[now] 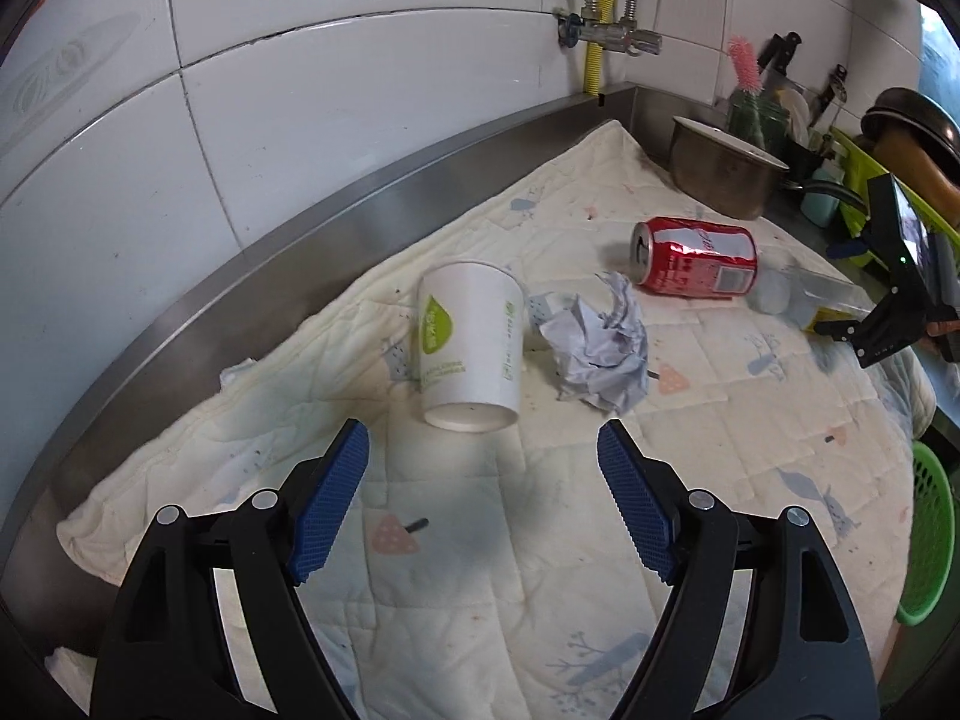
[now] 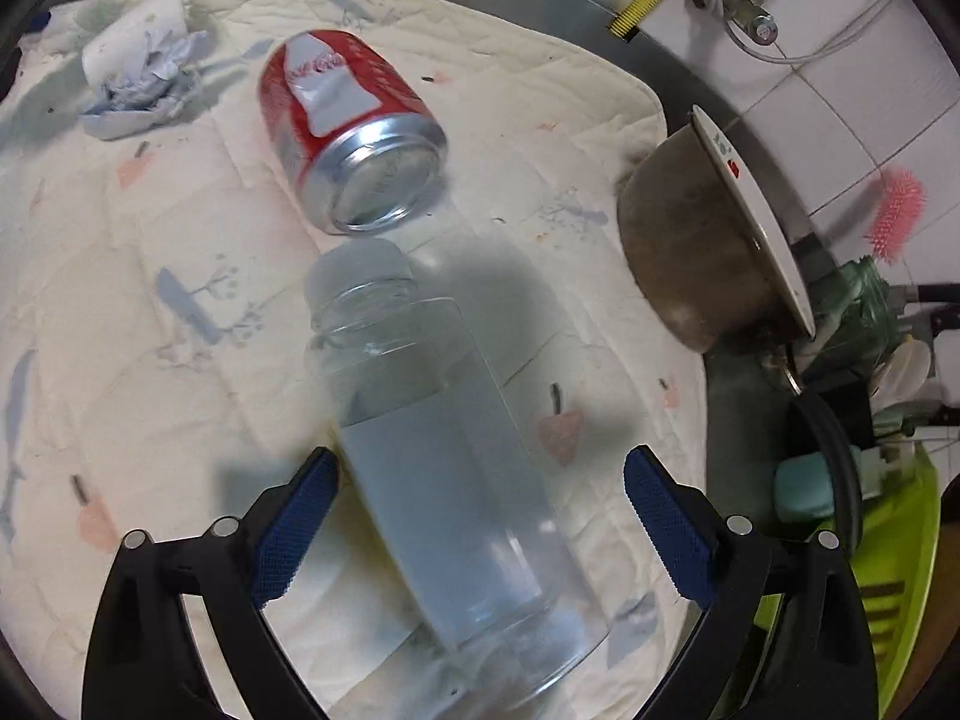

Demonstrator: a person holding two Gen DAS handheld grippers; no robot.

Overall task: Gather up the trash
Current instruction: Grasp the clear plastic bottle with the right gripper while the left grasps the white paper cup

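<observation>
The right gripper (image 2: 477, 516) stood wide open astride the clear bottle (image 2: 444, 468), which lay lengthwise between its jaws, evidently ready to clamp. The left gripper (image 1: 483, 501) gaped empty, the paper cup (image 1: 468, 348) just ahead of its jaws.

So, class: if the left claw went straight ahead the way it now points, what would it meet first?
Most likely the paper cup, lying on its side on the quilted cloth just ahead of the open left claw. The crumpled paper sits slightly right of that line; depth is uncertain.
</observation>
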